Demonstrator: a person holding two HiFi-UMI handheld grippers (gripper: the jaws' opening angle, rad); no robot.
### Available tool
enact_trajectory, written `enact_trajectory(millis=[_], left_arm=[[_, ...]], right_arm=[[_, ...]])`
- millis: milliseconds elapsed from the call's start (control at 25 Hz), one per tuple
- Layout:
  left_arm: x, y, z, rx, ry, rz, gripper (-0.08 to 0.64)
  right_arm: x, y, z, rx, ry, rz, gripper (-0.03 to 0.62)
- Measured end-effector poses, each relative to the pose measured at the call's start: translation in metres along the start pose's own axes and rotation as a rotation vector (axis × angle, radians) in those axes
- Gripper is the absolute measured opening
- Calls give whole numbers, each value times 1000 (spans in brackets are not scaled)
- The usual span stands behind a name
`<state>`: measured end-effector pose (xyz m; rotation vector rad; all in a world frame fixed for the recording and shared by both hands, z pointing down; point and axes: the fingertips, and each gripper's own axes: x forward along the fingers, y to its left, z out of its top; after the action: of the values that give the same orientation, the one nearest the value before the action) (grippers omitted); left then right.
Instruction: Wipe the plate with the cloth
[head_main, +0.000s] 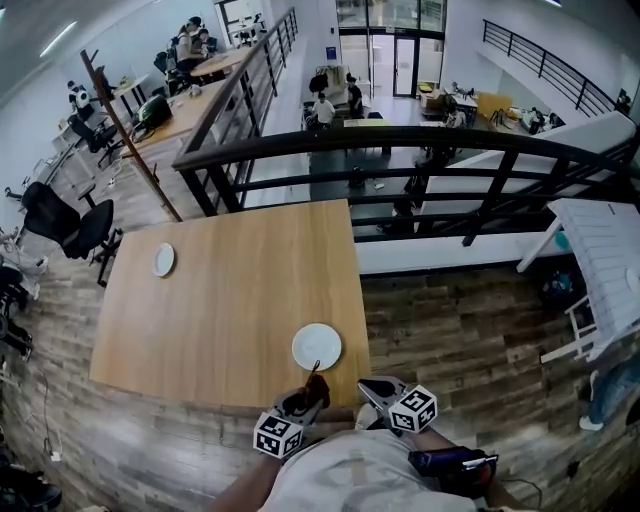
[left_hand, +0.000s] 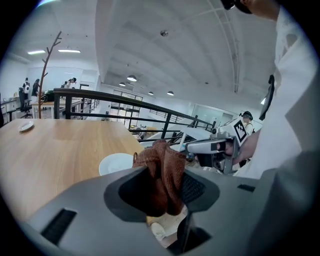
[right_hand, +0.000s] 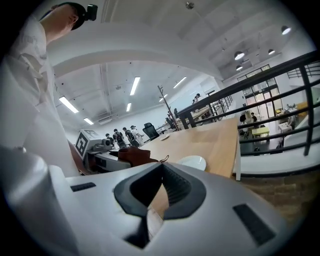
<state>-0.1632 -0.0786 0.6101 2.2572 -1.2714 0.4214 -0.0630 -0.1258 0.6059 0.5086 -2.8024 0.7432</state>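
left gripper (left_hand: 161, 175): fingers pinching bunched brown cloth (left_hand: 161, 160) | right gripper (right_hand: 161, 167): fingers pressed together, empty | white plate (head_main: 316, 346): near edge of bench (head_main: 220, 310), just beyond cloth | markings: black-and-white square codes on both cubes, unreadable as text | head view only: both grippers side by side at bench edge

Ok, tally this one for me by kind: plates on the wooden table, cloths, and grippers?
Round white plates: 2, the near one and the far one
Brown cloth: 1, clamped in the left gripper
Grippers: 2, the left gripper and the right gripper
Total: 5
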Motion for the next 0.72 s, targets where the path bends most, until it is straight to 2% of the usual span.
enact_trajectory(millis=[200,440,720], left_arm=[[24,21,17,3,12,60,169],[28,34,24,-4,29,118,169],[34,68,28,56,52,142,169]], right_arm=[[11,-27,13,-1,13,45,14],[18,-39,18,-2,40,84,14],[30,-48,23,7,43,56,14]])
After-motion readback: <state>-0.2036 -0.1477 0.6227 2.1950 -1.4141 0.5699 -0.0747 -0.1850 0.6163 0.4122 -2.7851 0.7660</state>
